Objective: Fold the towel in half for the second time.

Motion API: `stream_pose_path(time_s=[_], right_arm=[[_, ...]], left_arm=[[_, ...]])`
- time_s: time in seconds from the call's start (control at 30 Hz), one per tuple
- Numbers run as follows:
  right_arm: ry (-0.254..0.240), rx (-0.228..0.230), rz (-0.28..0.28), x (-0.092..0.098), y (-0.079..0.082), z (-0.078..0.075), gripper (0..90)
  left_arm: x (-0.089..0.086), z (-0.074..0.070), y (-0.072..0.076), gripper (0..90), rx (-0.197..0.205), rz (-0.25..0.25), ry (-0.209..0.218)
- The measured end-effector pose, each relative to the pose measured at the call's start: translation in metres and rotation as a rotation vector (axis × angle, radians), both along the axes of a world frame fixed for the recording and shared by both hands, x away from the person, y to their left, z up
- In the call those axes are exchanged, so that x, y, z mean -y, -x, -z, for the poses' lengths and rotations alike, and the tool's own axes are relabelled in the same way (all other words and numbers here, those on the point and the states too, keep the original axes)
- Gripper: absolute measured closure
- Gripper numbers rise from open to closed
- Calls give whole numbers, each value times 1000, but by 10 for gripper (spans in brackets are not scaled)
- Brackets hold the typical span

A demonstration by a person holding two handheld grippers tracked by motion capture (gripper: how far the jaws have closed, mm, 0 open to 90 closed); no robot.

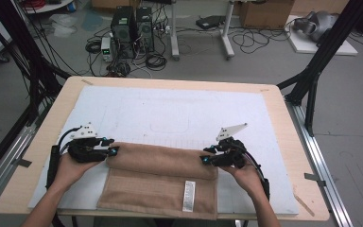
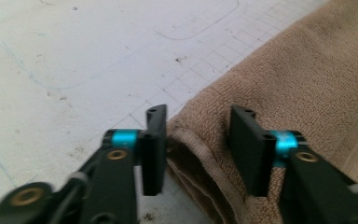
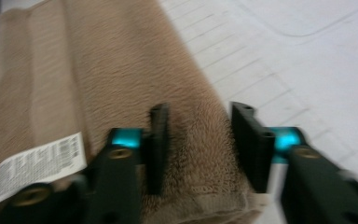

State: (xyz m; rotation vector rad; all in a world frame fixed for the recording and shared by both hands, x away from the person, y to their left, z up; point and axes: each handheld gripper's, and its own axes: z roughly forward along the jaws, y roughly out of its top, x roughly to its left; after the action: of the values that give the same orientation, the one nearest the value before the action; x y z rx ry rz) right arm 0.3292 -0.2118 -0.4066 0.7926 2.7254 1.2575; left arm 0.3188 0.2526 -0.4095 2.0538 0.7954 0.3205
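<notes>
A tan towel (image 1: 160, 175) lies folded near the front edge of the white mat (image 1: 170, 109), with a thick rolled fold along its far side and a white label (image 1: 189, 195) near its front right. My left gripper (image 1: 111, 146) is at the fold's left end. In the left gripper view its jaws (image 2: 198, 144) stand apart around the towel's corner (image 2: 200, 154) and do not squeeze it. My right gripper (image 1: 207, 155) is at the fold's right end. Its jaws (image 3: 200, 144) straddle the towel's edge (image 3: 200, 140) with a gap, the label (image 3: 37, 163) to their left.
The mat covers most of a wooden table (image 1: 283, 137) and shows faint drawn outlines and grid lines (image 2: 200, 70). Black frame struts (image 1: 312, 80) stand at both sides. Computers and cables (image 1: 132, 33) are on the floor beyond the far edge.
</notes>
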Motion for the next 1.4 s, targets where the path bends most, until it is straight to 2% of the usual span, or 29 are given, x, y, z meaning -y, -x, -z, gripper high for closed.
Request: stream_pose_path(time_s=[0.03,0.1,0.3,0.43,0.57,0.63,0.67,0.7,0.77,0.83,0.93,1.0,1.1,1.2,1.33,1.4], right_arm=[[2,0,-11,0,2,0,710],[-7,-6,-38,0,6,0,776],[-25,28,-71,1,22,-13,801],[-51,79,-96,3,44,-28,801],[-53,123,-129,4,68,-38,801],[-50,123,-158,4,82,-40,792],[-56,120,-181,4,88,-40,761],[-57,116,-194,5,94,-40,727],[-57,132,-197,8,102,-42,666],[-77,134,-179,12,105,-44,639],[-44,144,-152,11,102,-40,626],[-32,141,-150,6,101,-32,621],[10,130,-148,-1,99,-18,604],[36,131,-145,-5,100,-7,596],[73,142,-99,-2,95,-1,577],[57,152,-59,2,88,-2,538]], left_arm=[[0,-1,1,722,1,11,10],[-2,-4,5,800,13,27,20],[-7,-15,32,836,89,50,39],[-17,-18,58,838,120,55,69],[-21,-19,88,841,149,76,83],[-21,-18,102,834,143,102,83],[-22,-18,108,797,137,112,79],[-23,-18,113,719,130,111,82],[-26,-19,119,637,127,125,74],[-27,-20,120,591,127,118,61],[-23,-17,114,587,122,123,48],[-18,-11,110,587,112,127,38],[-11,1,104,587,91,138,10],[-7,11,100,587,81,127,-11],[-4,11,89,578,80,113,-11],[-1,8,81,572,90,102,-9]])
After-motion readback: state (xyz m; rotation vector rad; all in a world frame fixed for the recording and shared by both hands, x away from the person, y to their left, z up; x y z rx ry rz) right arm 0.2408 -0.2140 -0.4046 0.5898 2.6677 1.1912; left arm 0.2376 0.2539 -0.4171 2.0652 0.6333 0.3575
